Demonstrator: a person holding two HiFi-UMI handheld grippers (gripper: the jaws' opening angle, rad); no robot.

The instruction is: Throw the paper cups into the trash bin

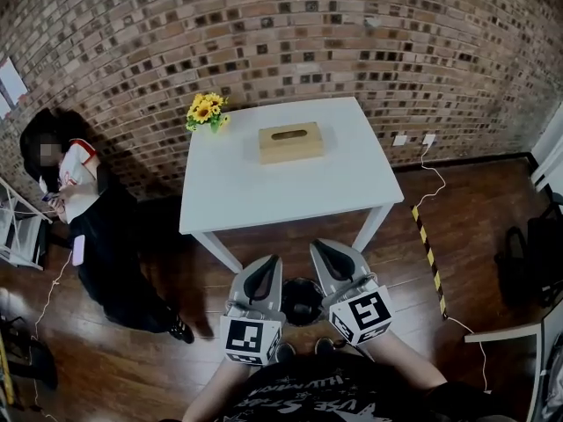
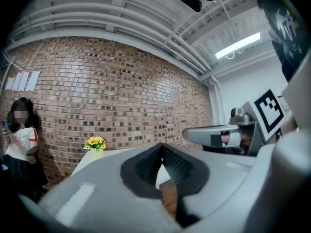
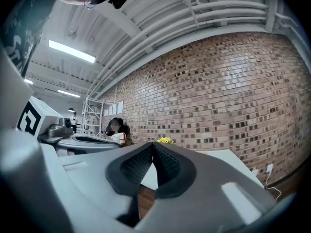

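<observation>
No paper cup shows in any view. A black trash bin (image 1: 302, 302) stands on the wooden floor in front of the white table (image 1: 264, 192), partly hidden between my two grippers. My left gripper (image 1: 269, 260) hangs just left of the bin, jaws shut with nothing between them; its own view shows the tips (image 2: 162, 147) meeting. My right gripper (image 1: 319, 246) hangs just right of the bin, also shut and empty, its tips (image 3: 153, 144) touching. Both point toward the table and the brick wall.
On the table lie a wooden tissue box (image 1: 290, 141) and a small vase of yellow flowers (image 1: 207, 110). A person (image 1: 79, 209) in dark clothes stands left of the table. Yellow-black tape (image 1: 428, 253) and a white cable run along the floor at the right.
</observation>
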